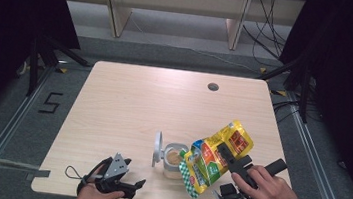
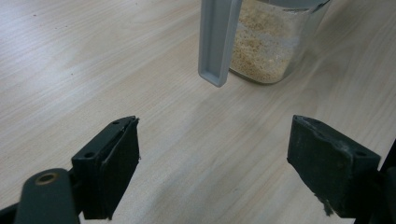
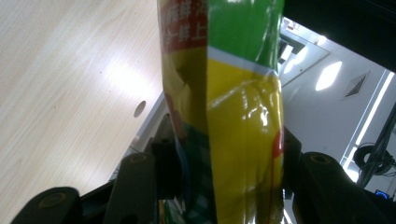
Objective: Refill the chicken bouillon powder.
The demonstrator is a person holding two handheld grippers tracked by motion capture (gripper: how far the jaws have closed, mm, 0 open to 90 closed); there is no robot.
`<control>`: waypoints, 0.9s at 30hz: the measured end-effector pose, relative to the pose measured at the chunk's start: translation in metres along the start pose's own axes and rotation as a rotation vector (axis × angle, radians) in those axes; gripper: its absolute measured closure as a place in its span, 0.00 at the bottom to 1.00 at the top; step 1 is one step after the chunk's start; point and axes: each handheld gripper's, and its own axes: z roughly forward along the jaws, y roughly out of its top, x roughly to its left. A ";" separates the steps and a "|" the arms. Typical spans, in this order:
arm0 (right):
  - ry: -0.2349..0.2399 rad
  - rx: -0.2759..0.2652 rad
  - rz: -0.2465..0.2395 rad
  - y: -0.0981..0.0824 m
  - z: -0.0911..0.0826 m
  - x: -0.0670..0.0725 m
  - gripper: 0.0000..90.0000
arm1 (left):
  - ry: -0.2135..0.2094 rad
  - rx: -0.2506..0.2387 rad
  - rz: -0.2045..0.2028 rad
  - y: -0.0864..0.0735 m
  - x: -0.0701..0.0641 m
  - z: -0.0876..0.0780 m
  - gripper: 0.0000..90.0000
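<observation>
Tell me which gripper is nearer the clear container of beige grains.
Right. The right gripper holds the yellow-green bag tilted right beside the container; the left gripper rests open, farther off.

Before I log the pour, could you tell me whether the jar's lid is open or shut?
Open: the grey lid stands flipped up beside the jar mouth, exposing the beige granules inside.

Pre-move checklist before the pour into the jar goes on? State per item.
1. Right gripper clamped on the yellow-green bag: ok, jaws press both sides.
2. Bag tilted, lower end by the jar mouth: ok.
3. Jar lid flipped open: ok.
4. Jar upright on the table: ok.
5. Left gripper steadying the jar: not ok, jaws open, short of it.
6. Bag end cut open: cannot tell.
</observation>
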 end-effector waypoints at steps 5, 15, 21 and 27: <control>-0.010 -0.011 -0.019 -0.002 -0.001 0.000 0.64 | 0.008 -0.013 -0.013 0.000 -0.001 0.001 0.18; -0.035 -0.005 0.011 -0.005 -0.004 0.001 0.64 | 0.013 -0.008 -0.009 0.000 -0.001 0.001 0.18; -0.033 -0.017 -0.009 -0.003 -0.006 0.000 0.64 | 0.002 -0.014 -0.013 0.000 -0.002 0.001 0.18; -0.030 -0.022 -0.005 0.002 -0.006 0.002 0.64 | 0.010 -0.005 -0.003 0.000 -0.001 0.001 0.18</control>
